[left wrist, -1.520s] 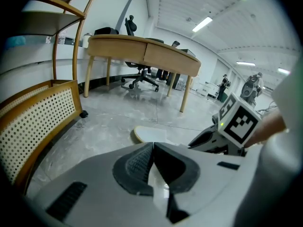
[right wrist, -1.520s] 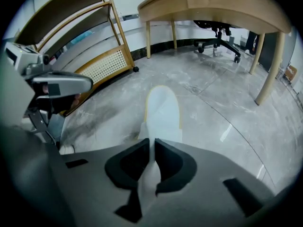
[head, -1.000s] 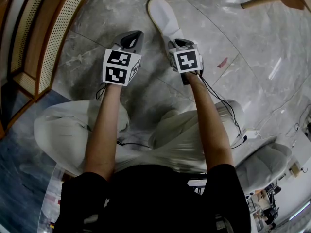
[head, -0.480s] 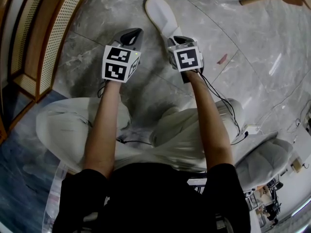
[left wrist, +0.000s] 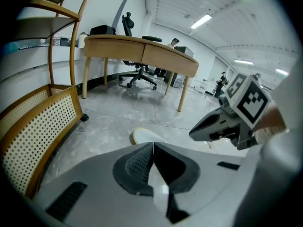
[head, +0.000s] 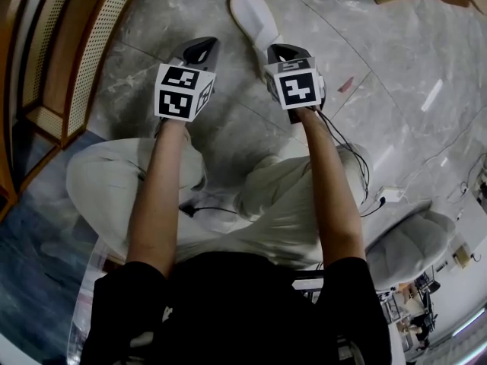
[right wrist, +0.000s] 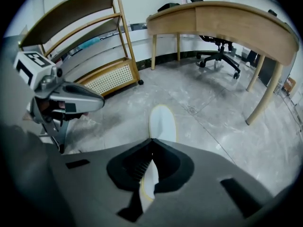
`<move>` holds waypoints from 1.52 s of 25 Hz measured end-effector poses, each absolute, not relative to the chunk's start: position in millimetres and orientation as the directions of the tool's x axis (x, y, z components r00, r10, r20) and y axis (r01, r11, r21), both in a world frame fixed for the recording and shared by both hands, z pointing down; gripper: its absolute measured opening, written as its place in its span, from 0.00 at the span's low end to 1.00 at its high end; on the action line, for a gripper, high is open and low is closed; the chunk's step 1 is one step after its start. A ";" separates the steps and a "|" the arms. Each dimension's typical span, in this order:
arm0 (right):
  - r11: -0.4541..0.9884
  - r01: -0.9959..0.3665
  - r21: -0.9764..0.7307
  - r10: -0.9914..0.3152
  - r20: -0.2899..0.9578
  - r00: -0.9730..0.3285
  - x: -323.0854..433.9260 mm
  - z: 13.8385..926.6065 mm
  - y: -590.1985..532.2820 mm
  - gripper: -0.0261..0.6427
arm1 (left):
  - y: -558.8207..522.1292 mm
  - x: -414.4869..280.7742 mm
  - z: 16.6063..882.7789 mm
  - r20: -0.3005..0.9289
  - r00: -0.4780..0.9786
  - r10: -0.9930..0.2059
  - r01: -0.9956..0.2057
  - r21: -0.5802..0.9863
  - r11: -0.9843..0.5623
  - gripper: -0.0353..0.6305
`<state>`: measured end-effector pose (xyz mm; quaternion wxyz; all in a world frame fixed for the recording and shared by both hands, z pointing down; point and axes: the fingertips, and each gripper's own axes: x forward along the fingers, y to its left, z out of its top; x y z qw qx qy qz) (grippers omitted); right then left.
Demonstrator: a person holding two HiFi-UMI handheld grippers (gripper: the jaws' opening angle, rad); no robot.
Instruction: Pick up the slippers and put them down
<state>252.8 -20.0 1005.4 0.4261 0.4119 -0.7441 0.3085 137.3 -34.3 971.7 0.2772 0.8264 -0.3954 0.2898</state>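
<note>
A white slipper (head: 255, 17) with a pale yellow rim sticks out ahead of my right gripper (head: 278, 52). In the right gripper view the jaws of the right gripper (right wrist: 151, 141) are shut on the slipper's (right wrist: 162, 122) heel edge, and its toe points away over the marble floor. My left gripper (head: 204, 48) hangs beside it on the left. Its jaw tips (left wrist: 154, 144) are together, with nothing I can make out between them. The left gripper view shows the slipper's toe (left wrist: 142, 136) just past those tips and the right gripper (left wrist: 194, 134) at the right.
A wooden shelf with a wicker panel (head: 76, 44) stands at the left. A curved wooden desk (right wrist: 222, 18) and an office chair (right wrist: 218, 56) stand farther off. The person crouches, knees below the grippers. A cable (head: 342, 158) trails from the right gripper.
Both grippers have come up a little toward the head camera. The slipper has risen with the right gripper.
</note>
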 end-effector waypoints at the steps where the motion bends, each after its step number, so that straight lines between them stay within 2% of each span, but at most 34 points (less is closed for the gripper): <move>1: 0.464 -0.879 -0.111 -0.354 0.886 -0.299 254.6 998.1 -20.8 0.04 | -34.1 136.3 966.8 0.700 0.519 -0.491 -0.815 0.230 -0.532 0.06; 10: 0.421 -0.895 -0.145 -0.351 0.885 -0.308 264.0 917.7 -6.8 0.04 | -31.9 128.4 898.5 0.699 0.532 -0.477 -0.813 0.265 -0.518 0.06; 15: 0.396 -0.901 -0.179 -0.370 0.866 -0.335 264.8 854.9 -3.9 0.04 | -35.5 130.3 842.7 0.681 0.538 -0.496 -0.786 0.193 -0.587 0.06; 25: 0.362 -0.907 -0.216 -0.378 0.855 -0.355 273.1 740.7 7.3 0.04 | -13.8 142.1 735.2 0.707 0.555 -0.439 -0.763 0.221 -0.608 0.06; 38: 0.354 -0.902 -0.246 -0.371 0.849 -0.377 279.7 559.9 23.9 0.04 | 18.7 151.4 549.7 0.735 0.541 -0.408 -0.765 0.229 -0.602 0.06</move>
